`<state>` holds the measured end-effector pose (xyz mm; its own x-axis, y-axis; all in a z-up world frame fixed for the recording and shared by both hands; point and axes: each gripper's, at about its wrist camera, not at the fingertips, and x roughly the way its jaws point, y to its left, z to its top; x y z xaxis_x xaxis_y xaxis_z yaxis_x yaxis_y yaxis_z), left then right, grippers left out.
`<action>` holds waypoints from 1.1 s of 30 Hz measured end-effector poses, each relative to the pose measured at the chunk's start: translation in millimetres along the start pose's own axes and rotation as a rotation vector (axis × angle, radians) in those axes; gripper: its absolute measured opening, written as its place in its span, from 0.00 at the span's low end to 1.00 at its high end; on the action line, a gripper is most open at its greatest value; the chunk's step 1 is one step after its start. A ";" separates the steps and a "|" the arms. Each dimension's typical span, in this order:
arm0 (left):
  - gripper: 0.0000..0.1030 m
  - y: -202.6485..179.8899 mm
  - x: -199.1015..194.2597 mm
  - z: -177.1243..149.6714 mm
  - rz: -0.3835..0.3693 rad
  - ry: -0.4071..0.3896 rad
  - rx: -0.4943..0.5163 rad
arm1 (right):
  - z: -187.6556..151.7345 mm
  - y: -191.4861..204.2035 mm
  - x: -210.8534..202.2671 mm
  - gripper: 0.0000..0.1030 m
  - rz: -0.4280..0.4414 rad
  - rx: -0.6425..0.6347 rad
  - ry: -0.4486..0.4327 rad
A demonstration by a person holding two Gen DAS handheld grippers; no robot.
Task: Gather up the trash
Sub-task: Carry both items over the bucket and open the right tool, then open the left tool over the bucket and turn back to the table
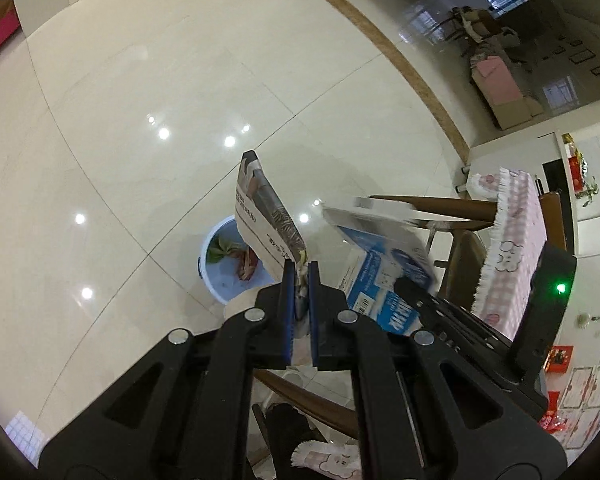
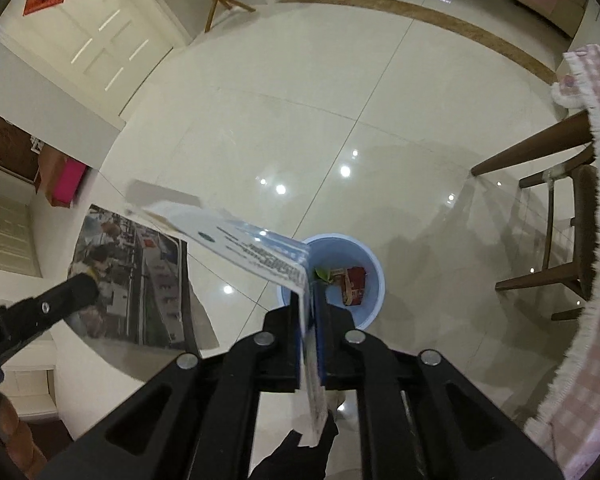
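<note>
Two leaflets [image 1: 266, 220] [image 2: 256, 254], perhaps glossy

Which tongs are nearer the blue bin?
Right, going by its view: the right tongs sit just above the blue bin. The left tongs are offset beside it.

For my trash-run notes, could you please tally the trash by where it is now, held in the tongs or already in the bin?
Held in tongs: 2, a leaflet and a blue carton
In the blue bin: 2, a red packet and a green scrap
Total: 4
</note>
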<state>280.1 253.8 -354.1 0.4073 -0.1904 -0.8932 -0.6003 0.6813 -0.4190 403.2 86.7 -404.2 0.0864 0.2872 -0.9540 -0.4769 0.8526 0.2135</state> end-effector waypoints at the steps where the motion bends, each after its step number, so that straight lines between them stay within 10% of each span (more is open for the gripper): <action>1: 0.06 2.4 2.8 0.1 0.002 0.005 -0.002 | 1.6 1.1 5.9 0.14 -0.002 0.000 0.004; 15: 0.06 0.1 40.2 6.9 0.001 0.090 0.008 | 0.2 0.4 -1.7 0.38 -0.034 0.025 -0.006; 33: 0.20 -53.7 53.1 18.1 0.000 0.146 0.072 | -11.1 -31.7 -42.7 0.41 -0.034 0.096 -0.045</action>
<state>346.4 219.9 -376.1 0.2994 -0.2877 -0.9097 -0.5470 0.7295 -0.4107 404.9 42.5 -372.6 0.1413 0.2749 -0.9510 -0.3873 0.8994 0.2025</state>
